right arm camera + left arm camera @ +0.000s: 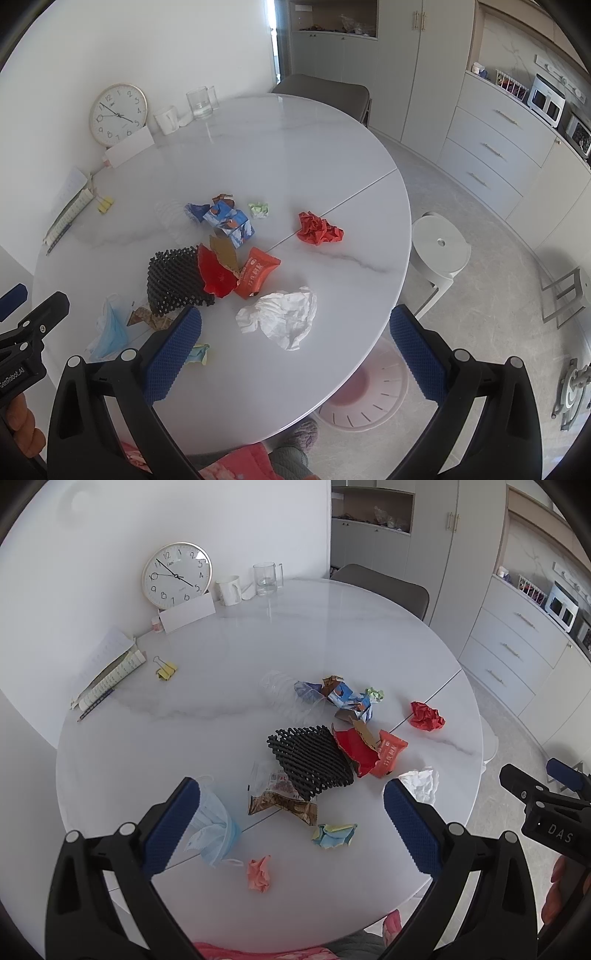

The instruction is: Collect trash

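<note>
Trash is scattered on a round white table (221,657): a black foam net (310,760), red wrappers (373,751), a crumpled red paper (426,716), a white tissue (282,319), a blue carton (351,699), a clear bottle (284,692), a blue face mask (214,834), a brown snack wrapper (284,805), and small pink (259,873) and yellow-blue (334,835) paper balls. My left gripper (291,819) hovers open above the near trash. My right gripper (295,339) hangs open over the white tissue at the table's near edge. A pink basket (364,395) sits on the floor under the table's edge.
A clock (176,575), a white mug (229,590), a glass (265,578), papers with a pencil (107,672) and a yellow binder clip (166,669) stand at the table's far side. A white stool (439,251) and a grey chair (325,92) flank the table. Cabinets line the right.
</note>
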### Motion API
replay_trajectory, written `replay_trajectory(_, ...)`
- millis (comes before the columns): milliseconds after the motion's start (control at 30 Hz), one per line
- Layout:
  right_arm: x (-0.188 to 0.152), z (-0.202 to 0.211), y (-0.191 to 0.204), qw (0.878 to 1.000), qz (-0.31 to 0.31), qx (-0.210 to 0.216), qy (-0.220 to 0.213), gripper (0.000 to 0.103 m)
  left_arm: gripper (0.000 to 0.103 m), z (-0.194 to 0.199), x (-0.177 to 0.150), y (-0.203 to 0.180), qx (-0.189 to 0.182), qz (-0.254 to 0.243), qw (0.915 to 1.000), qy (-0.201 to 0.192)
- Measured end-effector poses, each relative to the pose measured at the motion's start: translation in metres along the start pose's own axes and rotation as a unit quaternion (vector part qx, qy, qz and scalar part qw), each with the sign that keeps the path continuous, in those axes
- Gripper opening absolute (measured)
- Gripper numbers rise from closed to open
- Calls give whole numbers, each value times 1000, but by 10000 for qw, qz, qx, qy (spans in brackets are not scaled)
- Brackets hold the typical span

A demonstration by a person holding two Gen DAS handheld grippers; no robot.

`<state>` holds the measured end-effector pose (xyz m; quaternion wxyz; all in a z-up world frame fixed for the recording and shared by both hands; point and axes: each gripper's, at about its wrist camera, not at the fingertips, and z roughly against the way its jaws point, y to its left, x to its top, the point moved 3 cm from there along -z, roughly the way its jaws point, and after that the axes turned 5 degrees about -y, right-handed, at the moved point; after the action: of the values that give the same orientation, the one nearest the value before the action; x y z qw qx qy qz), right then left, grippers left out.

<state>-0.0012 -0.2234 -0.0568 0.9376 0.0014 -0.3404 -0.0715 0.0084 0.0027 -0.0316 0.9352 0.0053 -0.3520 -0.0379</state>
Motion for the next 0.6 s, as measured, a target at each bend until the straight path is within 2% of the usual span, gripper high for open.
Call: replay_trajectory(600, 0, 0, 0, 10000, -4, -14, 3, 101, 95, -2, 2, -1, -11, -16, 10000, 28)
